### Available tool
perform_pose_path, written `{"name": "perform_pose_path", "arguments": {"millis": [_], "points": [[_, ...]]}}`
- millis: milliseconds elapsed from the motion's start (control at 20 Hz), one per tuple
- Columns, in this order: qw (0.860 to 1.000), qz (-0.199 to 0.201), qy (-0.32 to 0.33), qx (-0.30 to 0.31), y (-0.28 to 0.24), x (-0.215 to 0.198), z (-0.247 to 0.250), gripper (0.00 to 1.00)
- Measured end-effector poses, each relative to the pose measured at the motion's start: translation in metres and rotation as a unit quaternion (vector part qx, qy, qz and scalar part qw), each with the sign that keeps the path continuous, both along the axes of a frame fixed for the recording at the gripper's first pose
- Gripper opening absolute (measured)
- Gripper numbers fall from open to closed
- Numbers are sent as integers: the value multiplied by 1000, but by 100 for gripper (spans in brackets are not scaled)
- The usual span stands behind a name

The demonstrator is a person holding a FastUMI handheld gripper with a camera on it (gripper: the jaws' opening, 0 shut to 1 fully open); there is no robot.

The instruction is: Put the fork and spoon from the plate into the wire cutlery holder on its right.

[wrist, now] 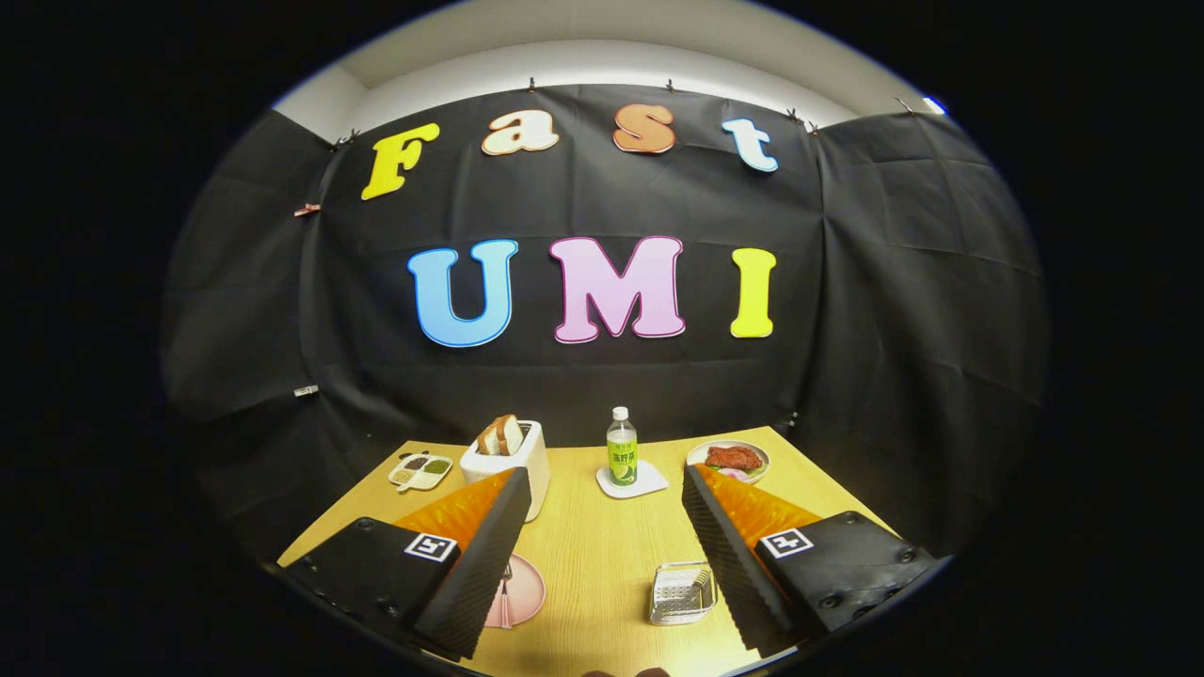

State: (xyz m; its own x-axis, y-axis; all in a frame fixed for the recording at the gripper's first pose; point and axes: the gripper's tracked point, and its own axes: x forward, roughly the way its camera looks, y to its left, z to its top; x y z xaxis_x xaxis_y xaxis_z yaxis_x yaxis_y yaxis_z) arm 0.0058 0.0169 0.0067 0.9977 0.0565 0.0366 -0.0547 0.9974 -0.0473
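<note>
Hovering high above the near edge of the wooden table (602,555), the gripper (602,555) has its two fingers spread wide with nothing between them but bare tabletop, so it holds nothing. In the gripper view, the pink plate (523,594) lies on the near left, partly hidden behind the left finger (480,564); on it a thin piece of cutlery (506,602), with what look like tines at its far end, lies with its handle toward the near side. I cannot tell fork from spoon at this size, nor whether both are on the plate. The wire cutlery holder (682,592) sits to the right of the plate, just beside the right finger (734,564), its open top facing up, ready to receive cutlery dropped from above. The wide opening and raised pose suit an approach: I judge the pickup has not begun. Farther off stand a toaster (513,465) with bread slices, a small seasoning dish (420,471) to its left, a bottle (621,449) on a coaster (632,481), and a bowl of food (729,459) on the far right, all well apart from the working area.
</note>
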Motion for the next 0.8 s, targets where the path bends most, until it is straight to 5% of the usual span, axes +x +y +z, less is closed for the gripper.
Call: {"name": "perform_pose_path", "arguments": {"millis": [400,800], "points": [[995,84,9,-60,59,18,-17,100],[969,169,133,-123,123,41,-106,98]]}}
